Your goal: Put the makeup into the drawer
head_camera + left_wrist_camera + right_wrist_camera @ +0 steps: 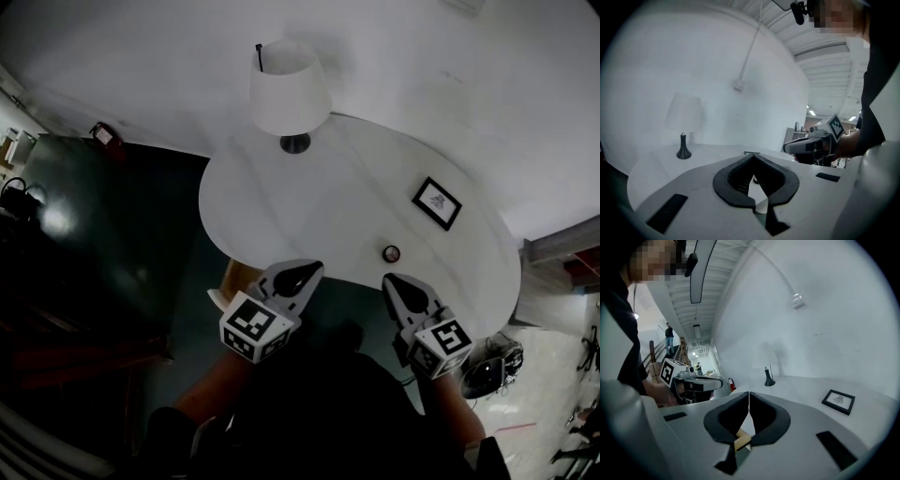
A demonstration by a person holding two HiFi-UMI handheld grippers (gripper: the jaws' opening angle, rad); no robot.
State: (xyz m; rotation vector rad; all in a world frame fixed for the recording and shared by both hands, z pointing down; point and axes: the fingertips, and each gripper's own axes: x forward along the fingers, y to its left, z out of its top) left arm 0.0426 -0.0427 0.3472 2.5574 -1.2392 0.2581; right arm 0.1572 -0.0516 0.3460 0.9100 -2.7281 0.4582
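Your left tool [298, 277] and right tool [401, 289] are both closed, holding nothing. A small round makeup pot [391, 253] lies on the desk [281, 211] near the right one.

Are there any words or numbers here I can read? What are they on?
No text here can be read.
Framed picture: a small drawing; any writing is too small to read.
Left cube and right cube: black-and-white square patterns, not letters.
Makeup: too small to read.
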